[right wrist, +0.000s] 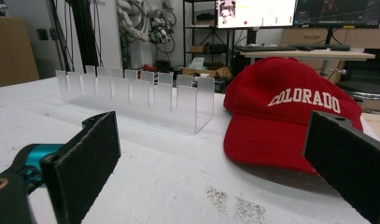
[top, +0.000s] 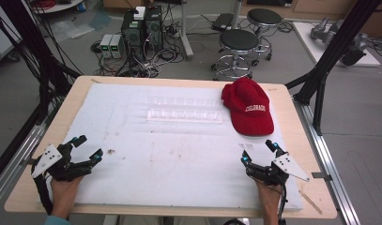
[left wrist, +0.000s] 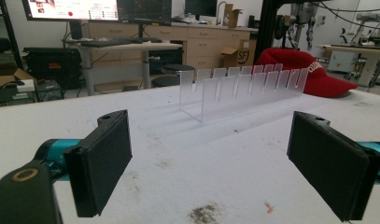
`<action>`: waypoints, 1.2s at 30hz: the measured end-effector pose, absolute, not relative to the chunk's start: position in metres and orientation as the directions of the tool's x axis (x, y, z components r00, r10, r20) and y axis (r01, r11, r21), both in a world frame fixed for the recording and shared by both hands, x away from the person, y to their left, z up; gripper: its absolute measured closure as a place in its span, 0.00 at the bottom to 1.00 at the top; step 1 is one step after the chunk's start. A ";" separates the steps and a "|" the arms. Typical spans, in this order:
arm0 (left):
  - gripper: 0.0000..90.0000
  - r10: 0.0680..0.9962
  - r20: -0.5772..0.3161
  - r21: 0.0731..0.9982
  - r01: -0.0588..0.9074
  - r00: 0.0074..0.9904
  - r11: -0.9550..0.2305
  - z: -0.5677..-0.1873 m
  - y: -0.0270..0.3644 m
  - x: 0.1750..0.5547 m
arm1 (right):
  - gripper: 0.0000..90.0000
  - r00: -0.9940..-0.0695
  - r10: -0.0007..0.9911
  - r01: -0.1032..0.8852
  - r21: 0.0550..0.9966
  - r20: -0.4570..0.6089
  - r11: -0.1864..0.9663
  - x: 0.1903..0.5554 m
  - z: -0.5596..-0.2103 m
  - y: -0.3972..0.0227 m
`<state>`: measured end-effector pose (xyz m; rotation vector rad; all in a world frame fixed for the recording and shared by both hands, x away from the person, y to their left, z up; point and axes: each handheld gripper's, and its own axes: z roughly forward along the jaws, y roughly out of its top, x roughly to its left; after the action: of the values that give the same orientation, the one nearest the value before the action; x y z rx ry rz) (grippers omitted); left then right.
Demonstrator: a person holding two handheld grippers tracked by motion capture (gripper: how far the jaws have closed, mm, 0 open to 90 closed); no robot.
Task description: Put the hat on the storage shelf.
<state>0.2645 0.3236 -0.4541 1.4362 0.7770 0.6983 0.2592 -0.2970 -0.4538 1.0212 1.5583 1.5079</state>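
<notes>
Item one, red cap (top: 249, 111): white block lettering on the front panel reads "COLORADO", legible in the high view and in the right gripper view (right wrist: 305, 98); it lies crown-up on the white mat (top: 179, 159) at the far right, with its brim toward your side of the table and its long axis running from far to near, tilted slightly to your right; in the left gripper view (left wrist: 303, 70) it shows behind the rack's end. Item two, clear slotted rack (top: 185, 111): unmarked; two rows of upright tabs; its long axis runs left to right across the mat, just beside the cap's left edge and apart from it; also seen at (left wrist: 243, 88) and (right wrist: 136, 93). Item three, your left gripper (top: 87, 149): rests at the mat's near left corner, jaws spread wide with nothing between them, well apart from rack and cap. Item four, your right gripper (top: 258, 151): sits at the near right, jaws likewise wide and empty, near the cap's brim but not touching it. A cardboard box (left wrist: 243, 52) in the background carries the letters "SF".
</notes>
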 end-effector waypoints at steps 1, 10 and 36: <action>0.16 0.811 -0.045 0.999 0.041 0.583 0.026 -0.454 0.324 0.265 | 0.03 -0.418 0.908 0.047 0.999 0.026 -0.006 0.259 -0.454 -0.298; 0.16 0.812 -0.037 0.999 0.033 0.583 0.022 -0.454 0.323 0.264 | 0.03 -0.417 0.909 0.045 0.999 0.023 -0.005 0.259 -0.454 -0.298; 0.16 0.814 -0.054 0.998 0.048 0.578 0.032 -0.454 0.324 0.265 | 0.03 -0.431 0.902 0.093 0.995 0.012 0.031 0.266 -0.446 -0.301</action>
<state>0.2655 0.3237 -0.4540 1.4329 0.7893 0.6959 0.2656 -0.3006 -0.4461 1.0297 1.6137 1.4750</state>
